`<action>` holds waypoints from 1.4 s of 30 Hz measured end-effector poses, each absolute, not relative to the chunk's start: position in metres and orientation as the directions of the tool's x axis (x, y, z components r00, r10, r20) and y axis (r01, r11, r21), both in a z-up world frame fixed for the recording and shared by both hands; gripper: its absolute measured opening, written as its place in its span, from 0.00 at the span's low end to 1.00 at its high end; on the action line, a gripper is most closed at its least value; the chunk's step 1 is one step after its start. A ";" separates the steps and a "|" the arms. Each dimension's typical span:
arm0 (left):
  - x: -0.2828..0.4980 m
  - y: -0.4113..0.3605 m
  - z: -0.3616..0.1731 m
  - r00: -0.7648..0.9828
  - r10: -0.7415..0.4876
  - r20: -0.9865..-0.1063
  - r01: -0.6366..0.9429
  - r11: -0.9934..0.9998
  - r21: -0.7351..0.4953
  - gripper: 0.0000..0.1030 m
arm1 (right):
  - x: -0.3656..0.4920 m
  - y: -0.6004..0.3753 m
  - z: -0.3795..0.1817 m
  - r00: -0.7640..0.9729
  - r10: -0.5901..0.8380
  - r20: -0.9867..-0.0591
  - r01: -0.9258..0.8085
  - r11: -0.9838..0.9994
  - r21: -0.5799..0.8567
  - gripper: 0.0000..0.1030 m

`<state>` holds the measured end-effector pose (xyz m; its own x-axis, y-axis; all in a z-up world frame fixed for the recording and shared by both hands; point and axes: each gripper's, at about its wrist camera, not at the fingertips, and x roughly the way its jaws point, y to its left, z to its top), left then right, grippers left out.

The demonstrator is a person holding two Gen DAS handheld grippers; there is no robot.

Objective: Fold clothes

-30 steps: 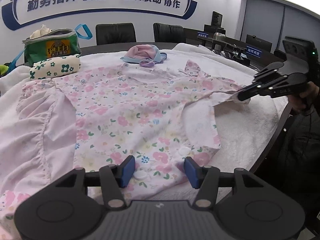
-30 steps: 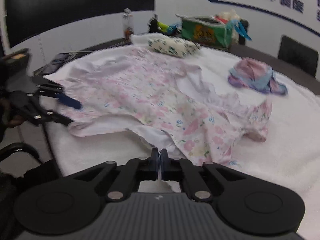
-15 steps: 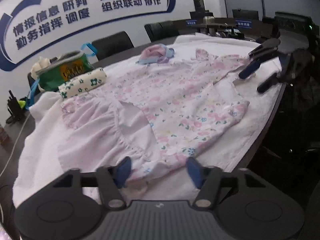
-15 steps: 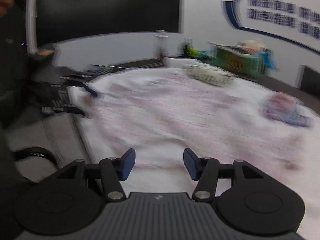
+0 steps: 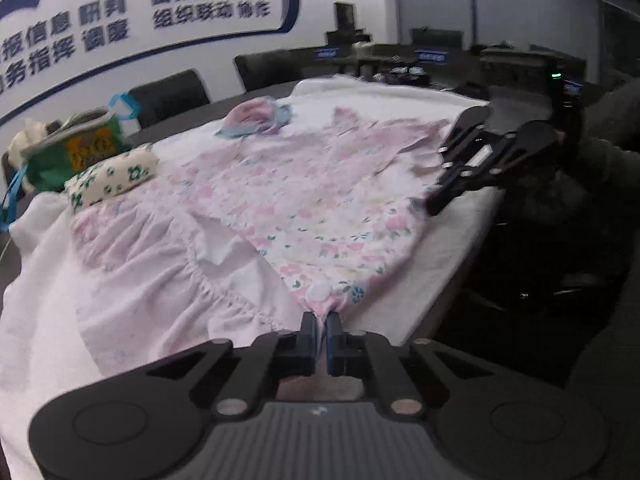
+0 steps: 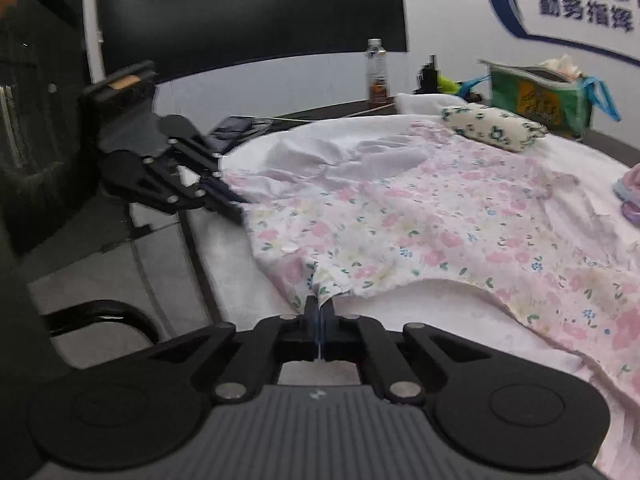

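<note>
On the worktop (image 5: 448, 280), over a white towel (image 5: 48, 280), a floral garment (image 5: 304, 200) is lying spread out, print side up with a plain pale-pink gathered part toward the left of the left wrist view. Far left, a green bag (image 5: 76, 152) is standing at the back, and a rolled cloth with green flowers (image 5: 112, 178) is resting just in front of it, touching the garment's far edge. Bottom centre, the left gripper (image 5: 320, 330) is pinching the garment's near hem, blue pads together on the fabric beside a white button (image 5: 319, 291). Further back, a small pink-and-blue bundle (image 5: 256, 118) is sitting apart from the garment. At the right edge, the right gripper (image 5: 430, 206) is meeting another part of the near hem (fingertips blurred from this side). The right wrist view is showing its fingers pressed together on a fold of the floral hem. A bottle (image 6: 377, 76) is standing behind, on dark tabletop.
</note>
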<state>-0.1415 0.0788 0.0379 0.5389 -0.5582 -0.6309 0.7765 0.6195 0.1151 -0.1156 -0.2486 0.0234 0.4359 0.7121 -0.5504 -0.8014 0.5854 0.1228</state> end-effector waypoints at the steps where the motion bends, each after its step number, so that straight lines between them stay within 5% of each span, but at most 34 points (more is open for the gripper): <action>1: -0.144 0.079 0.040 0.550 -0.554 -0.626 0.774 0.619 0.132 0.05 | -0.117 -0.251 0.026 0.441 0.706 -0.555 -0.797 0.592 0.121 0.00; 5: -0.149 0.077 0.029 0.542 -0.523 -0.658 0.789 0.586 0.184 0.14 | -0.127 -0.251 0.029 0.473 0.677 -0.564 -0.791 0.608 0.065 0.11; 7: -0.151 0.077 0.023 0.560 -0.511 -0.652 0.785 0.579 0.221 0.16 | -0.133 -0.245 0.029 0.492 0.667 -0.559 -0.800 0.600 0.014 0.43; 9: -0.150 0.081 0.022 0.564 -0.512 -0.647 0.782 0.582 0.221 0.18 | -0.138 -0.239 0.027 0.510 0.657 -0.555 -0.807 0.589 -0.044 0.53; 20: -0.144 0.100 0.025 0.544 -0.546 -0.637 0.786 0.597 0.159 0.19 | -0.128 -0.236 0.013 0.476 0.654 -0.587 -0.811 0.585 -0.007 0.36; 24: -0.149 0.106 0.028 0.520 -0.582 -0.625 0.809 0.571 0.141 0.40 | -0.123 -0.241 0.016 0.471 0.667 -0.577 -0.802 0.596 0.035 0.35; 28: -0.141 0.100 0.021 0.494 -0.556 -0.668 0.812 0.569 0.127 0.25 | -0.116 -0.245 0.019 0.466 0.690 -0.554 -0.792 0.604 0.085 0.32; 29: -0.137 0.102 0.023 0.477 -0.569 -0.670 0.811 0.578 0.086 0.14 | -0.114 -0.245 0.018 0.458 0.697 -0.552 -0.792 0.602 0.102 0.29; 32: -0.133 0.106 0.028 0.452 -0.597 -0.663 0.805 0.593 0.015 0.00 | -0.111 -0.250 0.018 0.433 0.719 -0.544 -0.793 0.591 0.150 0.10; 36: -0.140 0.108 0.036 0.407 -0.641 -0.651 0.826 0.562 -0.036 0.00 | -0.109 -0.261 0.022 0.417 0.747 -0.517 -0.785 0.583 0.209 0.04; 42: -0.155 0.109 0.033 0.545 -0.553 -0.630 0.797 0.575 0.184 0.18 | -0.107 -0.264 0.022 0.430 0.737 -0.522 -0.772 0.600 0.212 0.03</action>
<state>-0.1552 0.1087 0.0332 0.5448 -0.5530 -0.6303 0.7970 0.5752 0.1843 -0.1072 -0.2643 0.0224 0.4296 0.7371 -0.5217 -0.7716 0.5997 0.2119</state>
